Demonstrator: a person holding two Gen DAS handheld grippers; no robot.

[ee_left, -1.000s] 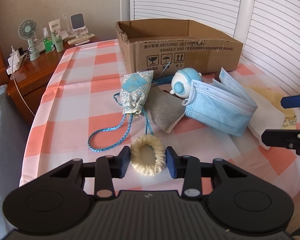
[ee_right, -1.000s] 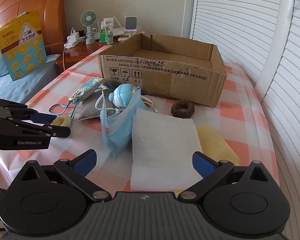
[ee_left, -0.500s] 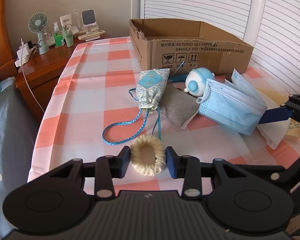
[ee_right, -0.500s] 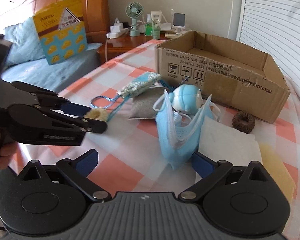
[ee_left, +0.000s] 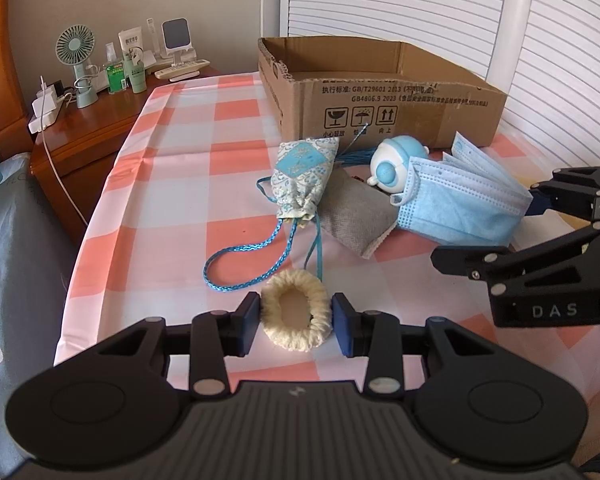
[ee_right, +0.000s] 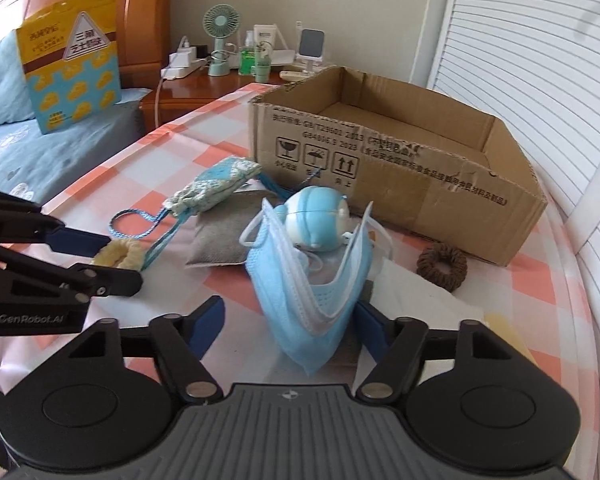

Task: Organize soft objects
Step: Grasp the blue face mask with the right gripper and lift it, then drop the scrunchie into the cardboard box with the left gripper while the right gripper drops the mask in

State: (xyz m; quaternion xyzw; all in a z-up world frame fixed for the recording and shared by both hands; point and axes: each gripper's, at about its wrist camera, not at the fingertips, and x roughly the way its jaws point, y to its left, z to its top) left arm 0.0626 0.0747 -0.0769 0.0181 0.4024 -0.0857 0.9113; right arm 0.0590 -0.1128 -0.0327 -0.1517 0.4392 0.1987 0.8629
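Left wrist view, lower centre of the frame: the left gripper [ee_left: 296,318] angles down at the checked bench [ee_left: 180,184], its pads clamped on either side of a cream scrunchie [ee_left: 295,316] lying there. Right wrist view shows the right gripper [ee_right: 288,320], also tilted downward, with its jaws closing around the blue face masks [ee_right: 312,284] at frame centre, pads not yet pressing. A cardboard box [ee_right: 400,168] stands open in the upper right.
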